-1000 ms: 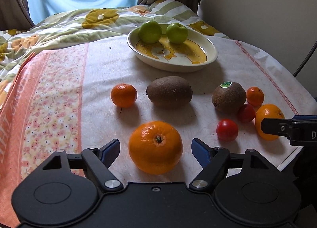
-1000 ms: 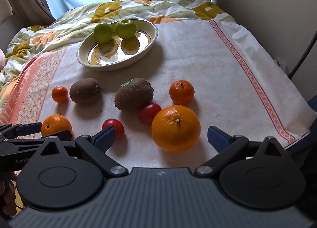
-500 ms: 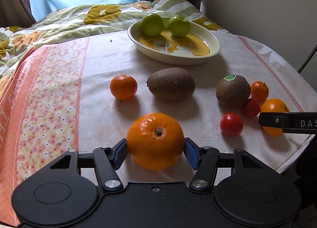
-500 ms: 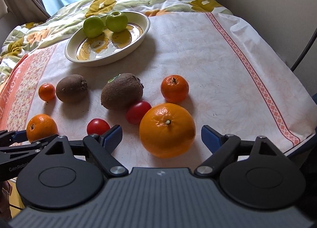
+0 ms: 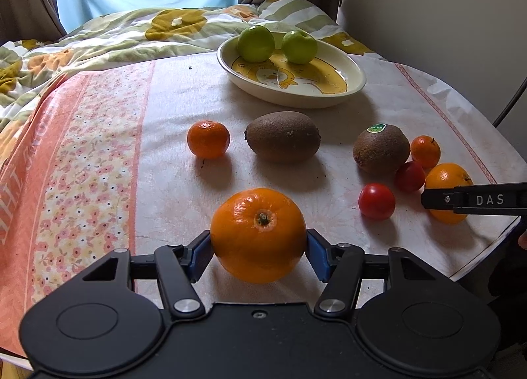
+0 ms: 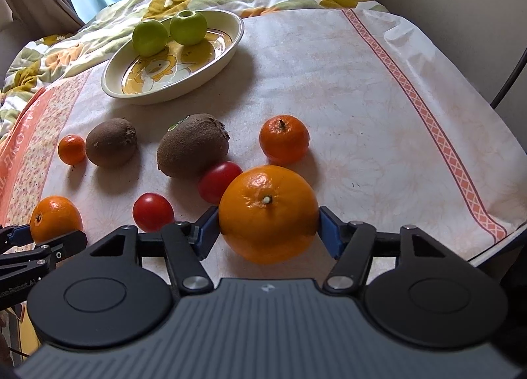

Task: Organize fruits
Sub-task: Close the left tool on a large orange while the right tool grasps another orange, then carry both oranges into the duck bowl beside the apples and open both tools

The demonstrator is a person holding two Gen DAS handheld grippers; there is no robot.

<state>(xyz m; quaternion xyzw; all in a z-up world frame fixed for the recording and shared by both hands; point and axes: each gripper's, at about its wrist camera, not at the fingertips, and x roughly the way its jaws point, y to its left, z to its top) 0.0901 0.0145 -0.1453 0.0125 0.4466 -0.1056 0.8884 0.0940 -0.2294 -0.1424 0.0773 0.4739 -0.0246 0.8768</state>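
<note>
My left gripper (image 5: 258, 244) is shut on a large orange (image 5: 258, 234) at the near edge of the table; both blue pads press its sides. In the right wrist view, my right gripper (image 6: 268, 225) has a second large orange (image 6: 268, 214) between its jaws. The jaws are closing and both pads touch the peel. Both oranges rest on the tablecloth. The cream plate (image 5: 355, 82) at the back holds two green apples (image 5: 256, 43). The right gripper's finger (image 5: 474, 199) crosses the second orange (image 5: 446, 178) in the left wrist view.
Between the plate and the grippers lie two kiwis (image 5: 283, 136) (image 5: 382, 148), two small mandarins (image 5: 208, 139) (image 5: 425, 151) and two red tomatoes (image 5: 377, 201) (image 5: 410, 176). One tomato (image 6: 220, 181) touches the right orange. A quilt (image 5: 98, 39) lies behind; a wall is right.
The left jaws closed onto their orange first and have held it since. The right jaws stood wide around their orange and have now come in against it.
</note>
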